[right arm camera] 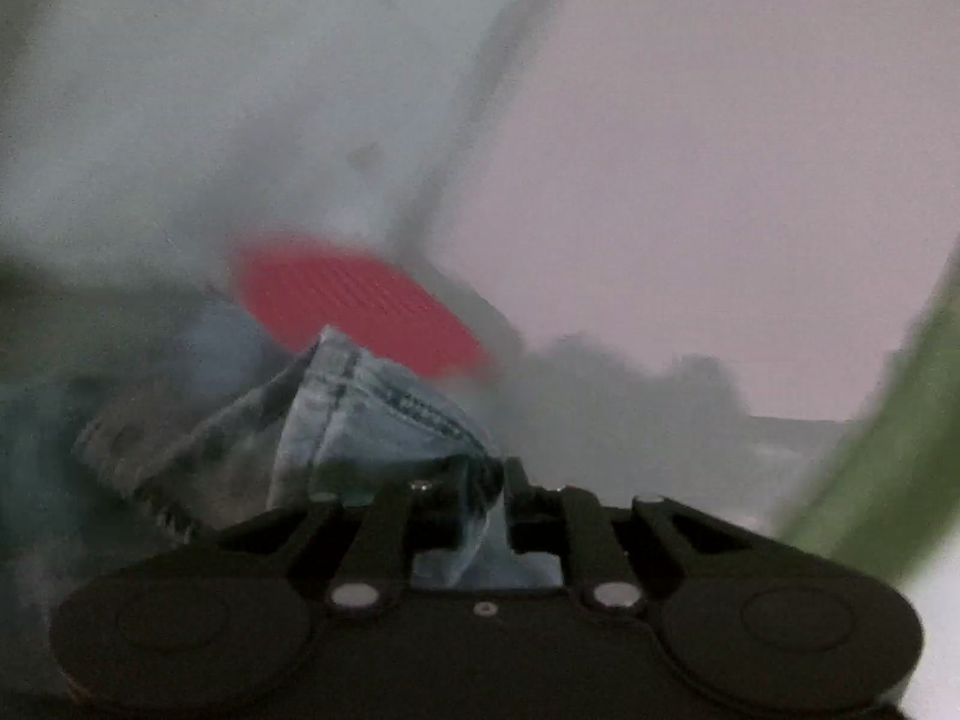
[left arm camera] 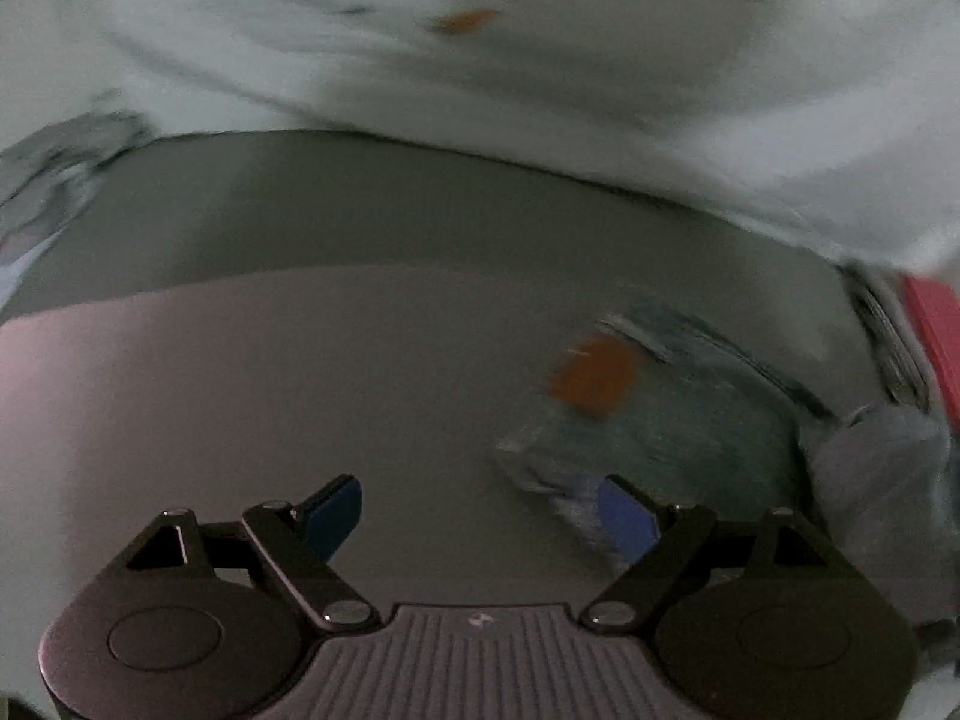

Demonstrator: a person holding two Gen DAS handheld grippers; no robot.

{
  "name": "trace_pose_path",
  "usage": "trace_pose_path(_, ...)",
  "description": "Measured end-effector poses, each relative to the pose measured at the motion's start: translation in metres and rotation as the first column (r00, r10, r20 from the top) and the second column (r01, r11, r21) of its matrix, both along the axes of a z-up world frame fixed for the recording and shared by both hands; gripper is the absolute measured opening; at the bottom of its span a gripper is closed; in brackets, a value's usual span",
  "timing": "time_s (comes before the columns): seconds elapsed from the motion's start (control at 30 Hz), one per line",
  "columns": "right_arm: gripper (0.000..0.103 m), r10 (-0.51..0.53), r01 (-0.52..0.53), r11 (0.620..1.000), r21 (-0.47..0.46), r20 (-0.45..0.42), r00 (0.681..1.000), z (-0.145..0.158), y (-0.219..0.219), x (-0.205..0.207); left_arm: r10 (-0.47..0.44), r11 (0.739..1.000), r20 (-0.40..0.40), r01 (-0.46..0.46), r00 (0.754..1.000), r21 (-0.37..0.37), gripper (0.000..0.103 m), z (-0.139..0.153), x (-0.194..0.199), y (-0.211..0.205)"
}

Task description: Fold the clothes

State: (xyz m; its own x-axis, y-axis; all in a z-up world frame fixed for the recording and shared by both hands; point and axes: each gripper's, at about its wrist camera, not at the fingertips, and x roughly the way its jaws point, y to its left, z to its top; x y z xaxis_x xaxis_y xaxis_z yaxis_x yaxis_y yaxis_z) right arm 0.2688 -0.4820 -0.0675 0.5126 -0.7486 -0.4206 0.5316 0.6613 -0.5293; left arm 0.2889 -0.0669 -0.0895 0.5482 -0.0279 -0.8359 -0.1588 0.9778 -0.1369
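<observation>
Right tongs [right arm camera: 480,480] pinch stitched, faded denim [right arm camera: 372,414]; left tongs [left arm camera: 480,516] gape wide.

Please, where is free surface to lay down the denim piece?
Bare grey surface lies ahead of the open left gripper, bordered by the white patterned cloth beyond. To the right it is crowded: denim garment, red object.

We see a plain grey surface [left arm camera: 372,372] carrying everything, its near part paler than the band behind. On it, to the right, lies a blurred teal-grey garment [left arm camera: 690,420] with an orange patch. A white cloth [left arm camera: 540,60] with orange marks covers the far side. At the right edge sits something red [left arm camera: 936,336], too blurred for us to identify.
</observation>
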Motion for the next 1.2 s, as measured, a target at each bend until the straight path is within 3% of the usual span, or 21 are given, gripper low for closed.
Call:
trace_pose_path(0.03, 0.021, -0.013, 0.012, 1.000, -0.023, -0.043, 0.999, -0.006, -0.009, -0.002, -0.014, 1.000, -0.009, 0.014, 1.000, 0.004, 0.087, -0.004, 0.005, -0.009)
trace_pose_path(0.07, 0.042, -0.012, 0.010, 0.999, -0.041, -0.066, 0.998, -0.011, -0.012, -0.004, -0.022, 1.000, -0.020, 0.022, 1.000, 0.008, 0.087, -0.008, 0.009, -0.016)
trace_pose_path(0.13, 0.059, 0.029, -0.030, 0.999, -0.034, -0.048, 0.998, -0.012, -0.007, -0.005, -0.014, 1.000, -0.041, 0.014, 0.999, 0.001, 0.088, -0.015, 0.017, -0.026)
trace_pose_path(0.23, 0.063, 0.177, -0.180, 0.979, 0.093, 0.041, 0.983, -0.008, 0.014, 0.012, 0.012, 0.996, -0.088, -0.019, 0.996, -0.084, 0.088, -0.032, 0.027, -0.024)
trace_pose_path(0.27, 0.067, 0.249, -0.259, 0.952, 0.165, 0.078, 0.965, -0.008, 0.023, 0.025, 0.019, 0.993, -0.103, -0.031, 0.995, -0.117, 0.088, -0.037, 0.030, -0.022)
trace_pose_path(0.33, 0.070, 0.399, -0.420, 0.861, 0.286, 0.131, 0.908, -0.013, 0.046, 0.055, 0.013, 0.984, -0.134, -0.036, 0.991, -0.174, 0.090, -0.051, 0.037, -0.017)
trace_pose_path(0.37, 0.074, 0.486, -0.508, 0.792, 0.339, 0.155, 0.860, -0.017, 0.060, 0.072, 0.006, 0.981, -0.150, -0.035, 0.989, -0.189, 0.090, -0.056, 0.039, -0.016)
trace_pose_path(0.47, 0.083, 0.709, -0.710, 0.523, 0.471, 0.221, 0.669, -0.039, 0.102, 0.132, -0.017, 0.972, -0.165, -0.022, 0.986, -0.232, 0.090, -0.068, 0.048, -0.014)
trace_pose_path(0.5, 0.083, 0.763, -0.751, 0.422, 0.508, 0.248, 0.597, -0.048, 0.116, 0.152, -0.023, 0.969, -0.160, -0.017, 0.987, -0.245, 0.090, -0.071, 0.051, -0.014)
trace_pose_path(0.57, 0.083, 0.845, -0.758, 0.273, 0.592, 0.229, 0.483, -0.072, 0.141, 0.199, -0.025, 0.963, -0.147, -0.015, 0.989, -0.268, 0.090, -0.076, 0.056, -0.014)
trace_pose_path(0.6, 0.083, 0.873, -0.752, 0.233, 0.617, 0.209, 0.441, -0.082, 0.154, 0.219, -0.004, 0.961, -0.137, -0.034, 0.991, -0.274, 0.090, -0.079, 0.058, -0.013)
trace_pose_path(0.73, 0.085, 0.950, -0.714, 0.137, 0.686, 0.113, 0.290, -0.120, 0.189, 0.261, 0.122, 0.950, -0.100, -0.146, 0.987, -0.278, 0.088, -0.089, 0.067, -0.010)
trace_pose_path(0.77, 0.089, 0.958, -0.704, 0.114, 0.701, 0.109, 0.264, -0.126, 0.192, 0.266, 0.137, 0.948, -0.088, -0.157, 0.987, -0.278, 0.081, -0.089, 0.069, -0.012)
trace_pose_path(0.83, 0.091, 0.963, -0.696, 0.090, 0.712, 0.117, 0.243, -0.132, 0.193, 0.264, 0.164, 0.947, -0.068, -0.176, 0.984, -0.269, 0.070, -0.089, 0.071, -0.017)
trace_pose_path(0.9, 0.082, 0.963, -0.696, 0.080, 0.713, 0.124, 0.238, -0.128, 0.189, 0.261, 0.175, 0.954, -0.053, -0.182, 0.983, -0.237, 0.057, -0.088, 0.074, -0.025)
trace_pose_path(0.93, 0.072, 0.963, -0.696, 0.076, 0.714, 0.128, 0.237, -0.128, 0.186, 0.259, 0.174, 0.959, -0.048, -0.180, 0.984, -0.220, 0.055, -0.088, 0.076, -0.029)
trace_pose_path(0.97, 0.057, 0.962, -0.691, 0.065, 0.720, 0.138, 0.234, -0.127, 0.182, 0.256, 0.174, 0.962, -0.043, -0.179, 0.984, -0.207, 0.046, -0.087, 0.077, -0.032)
trace_pose_path(1.0, 0.049, 0.961, -0.684, 0.052, 0.727, 0.151, 0.233, -0.127, 0.183, 0.254, 0.169, 0.964, -0.035, -0.172, 0.985, -0.205, 0.034, -0.086, 0.079, -0.033)
trace_pose_path(1.07, 0.031, 0.953, -0.693, 0.063, 0.718, 0.164, 0.256, -0.122, 0.183, 0.247, 0.149, 0.963, -0.015, -0.148, 0.989, -0.223, 0.019, -0.082, 0.082, -0.034)
trace_pose_path(1.2, 0.022, 0.901, -0.724, 0.131, 0.678, 0.223, 0.372, -0.100, 0.191, 0.236, 0.123, 0.953, 0.050, -0.104, 0.991, -0.285, 0.017, -0.058, 0.089, -0.024)
